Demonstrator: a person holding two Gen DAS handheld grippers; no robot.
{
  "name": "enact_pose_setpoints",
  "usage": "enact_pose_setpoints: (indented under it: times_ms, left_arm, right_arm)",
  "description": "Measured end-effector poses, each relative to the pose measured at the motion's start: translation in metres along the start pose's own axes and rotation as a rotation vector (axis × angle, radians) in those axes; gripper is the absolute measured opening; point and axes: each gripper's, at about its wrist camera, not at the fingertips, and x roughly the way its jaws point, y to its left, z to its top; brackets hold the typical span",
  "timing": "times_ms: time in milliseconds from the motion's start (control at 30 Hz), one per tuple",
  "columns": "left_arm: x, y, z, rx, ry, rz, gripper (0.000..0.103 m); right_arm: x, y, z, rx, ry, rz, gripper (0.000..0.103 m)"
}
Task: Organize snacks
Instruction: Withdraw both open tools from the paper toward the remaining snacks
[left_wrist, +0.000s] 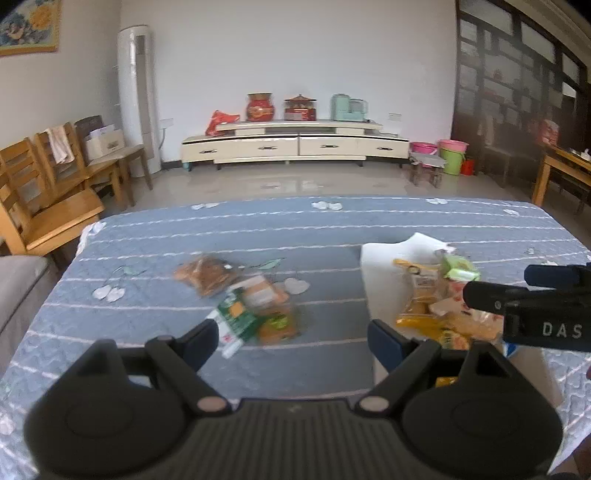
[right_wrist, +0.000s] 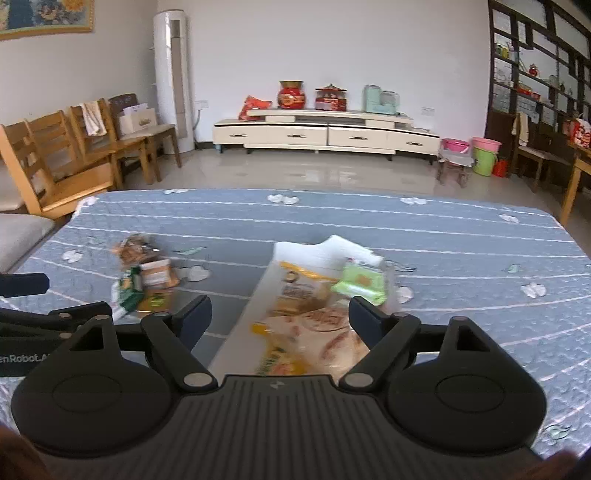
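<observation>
Loose snack packets lie in a pile on the blue quilted table: a brown packet (left_wrist: 207, 275), an orange one (left_wrist: 264, 291) and a green one (left_wrist: 234, 314). My left gripper (left_wrist: 295, 334) hovers open just in front of this pile, with nothing between its fingers. To the right, a white sheet or bag (right_wrist: 306, 251) carries a light green packet (right_wrist: 364, 282) and a large yellow-and-white packet (right_wrist: 310, 317). My right gripper (right_wrist: 280, 310) stands open above that large packet, pads apart from it. The right gripper's fingers (left_wrist: 491, 301) show at the left wrist view's right edge.
Wooden chairs (right_wrist: 66, 158) stand past the table's left corner and a grey cushion (left_wrist: 18, 288) lies at its left side. Beyond the table's far edge (right_wrist: 295, 192) is tiled floor, a cream TV cabinet (right_wrist: 325, 134) and coloured buckets (right_wrist: 484, 151).
</observation>
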Motion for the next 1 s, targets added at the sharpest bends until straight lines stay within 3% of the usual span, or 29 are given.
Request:
enact_pose_setpoints:
  times_ms: [633,1000]
  left_arm:
    - [0.005,0.061,-0.033,-0.097,0.057,0.068,0.088]
    - [0.055,0.077,-0.018,-0.187,0.06,0.093,0.096]
  right_arm:
    - [0.024,0.046,-0.009,-0.051,0.053,0.094,0.103]
    - [0.036,0.05,-0.016,-0.057,0.065,0.116,0.103]
